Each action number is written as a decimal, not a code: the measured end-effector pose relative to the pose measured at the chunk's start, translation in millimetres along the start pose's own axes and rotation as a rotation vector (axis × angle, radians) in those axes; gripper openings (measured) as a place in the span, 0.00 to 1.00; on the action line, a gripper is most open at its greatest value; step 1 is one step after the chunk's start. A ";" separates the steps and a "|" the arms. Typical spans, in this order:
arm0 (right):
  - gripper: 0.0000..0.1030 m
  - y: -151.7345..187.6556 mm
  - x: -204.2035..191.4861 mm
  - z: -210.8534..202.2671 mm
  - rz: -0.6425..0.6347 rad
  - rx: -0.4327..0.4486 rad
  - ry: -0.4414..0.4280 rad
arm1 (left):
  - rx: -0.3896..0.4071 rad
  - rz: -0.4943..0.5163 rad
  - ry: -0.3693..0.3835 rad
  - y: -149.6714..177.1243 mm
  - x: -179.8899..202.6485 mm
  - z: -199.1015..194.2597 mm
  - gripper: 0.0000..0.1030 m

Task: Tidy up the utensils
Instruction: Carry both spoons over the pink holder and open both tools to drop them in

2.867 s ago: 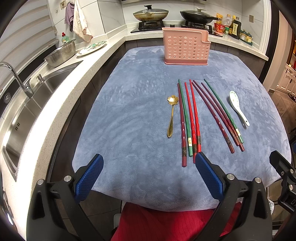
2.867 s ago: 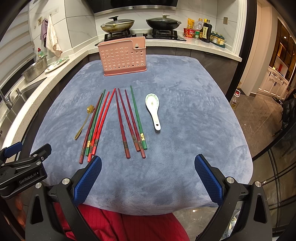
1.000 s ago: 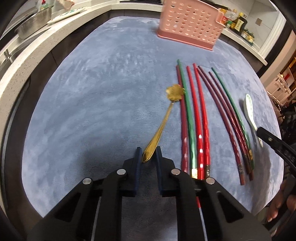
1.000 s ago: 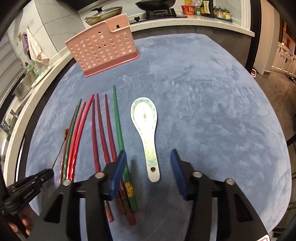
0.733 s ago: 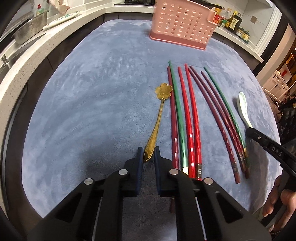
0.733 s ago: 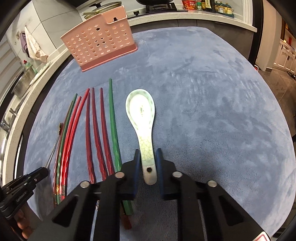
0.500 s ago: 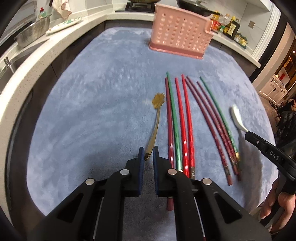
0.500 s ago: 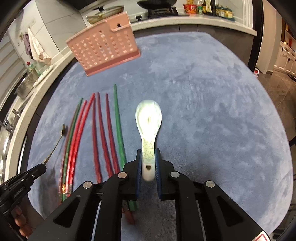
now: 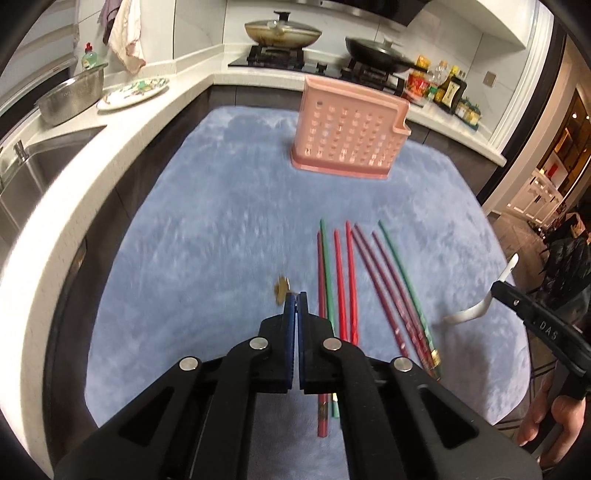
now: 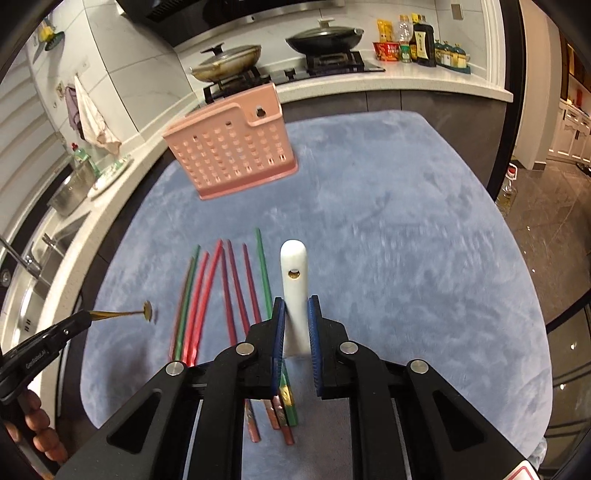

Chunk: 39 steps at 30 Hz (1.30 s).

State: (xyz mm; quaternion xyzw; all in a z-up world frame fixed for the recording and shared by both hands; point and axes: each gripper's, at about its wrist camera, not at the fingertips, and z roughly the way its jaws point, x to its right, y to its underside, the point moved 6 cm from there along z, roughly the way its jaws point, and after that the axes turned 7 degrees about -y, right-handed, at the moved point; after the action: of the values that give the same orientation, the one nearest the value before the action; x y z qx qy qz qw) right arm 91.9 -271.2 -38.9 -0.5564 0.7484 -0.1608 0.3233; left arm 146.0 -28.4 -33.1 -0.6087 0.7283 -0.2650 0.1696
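My left gripper (image 9: pixel 296 295) is shut on the gold flower spoon (image 9: pixel 281 290), held above the blue cloth; in the right wrist view that spoon (image 10: pixel 122 314) sticks out sideways from it. My right gripper (image 10: pixel 295 306) is shut on the white ceramic spoon (image 10: pixel 294 273), whose handle end with the hole points away from me; it also shows in the left wrist view (image 9: pixel 480 304). Several red and green chopsticks (image 9: pixel 347 280) lie side by side on the cloth between the grippers. The pink perforated utensil holder (image 9: pixel 347 142) stands upright at the far end of the cloth.
The blue cloth (image 9: pixel 221 221) covers the table. A white counter with a sink (image 9: pixel 22 177), a steel bowl (image 9: pixel 70 98) and a plate runs along the left. A stove with pans (image 9: pixel 282 31) and bottles stands behind the holder. The table's right edge drops to the floor.
Both grippers closed on their spoons and lifted them off the cloth. The ceramic spoon has turned so its handle now points away from me. The chopsticks have not moved.
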 end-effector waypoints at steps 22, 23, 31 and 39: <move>0.11 -226.9 -44.8 21.7 -0.020 0.225 -0.131 | 0.277 -0.045 0.128 -244.5 30.4 -31.3 0.01; 0.11 -233.7 -45.9 27.3 -0.022 0.225 -0.127 | 0.273 -0.046 0.131 -253.1 33.1 -25.3 0.01; 0.11 -252.9 -38.9 85.8 -0.005 0.151 -0.115 | 0.192 -0.039 0.139 -261.0 42.3 20.2 0.01; 0.11 -247.6 -35.4 126.6 -0.008 0.095 -0.090 | 0.126 -0.053 0.109 -251.8 35.9 54.9 0.01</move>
State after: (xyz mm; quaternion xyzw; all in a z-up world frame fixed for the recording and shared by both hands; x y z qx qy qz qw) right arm 362.4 -304.5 27.0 -0.5502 0.7224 -0.1722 0.3818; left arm 370.7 -103.1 74.8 -0.6005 0.7020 -0.3477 0.1606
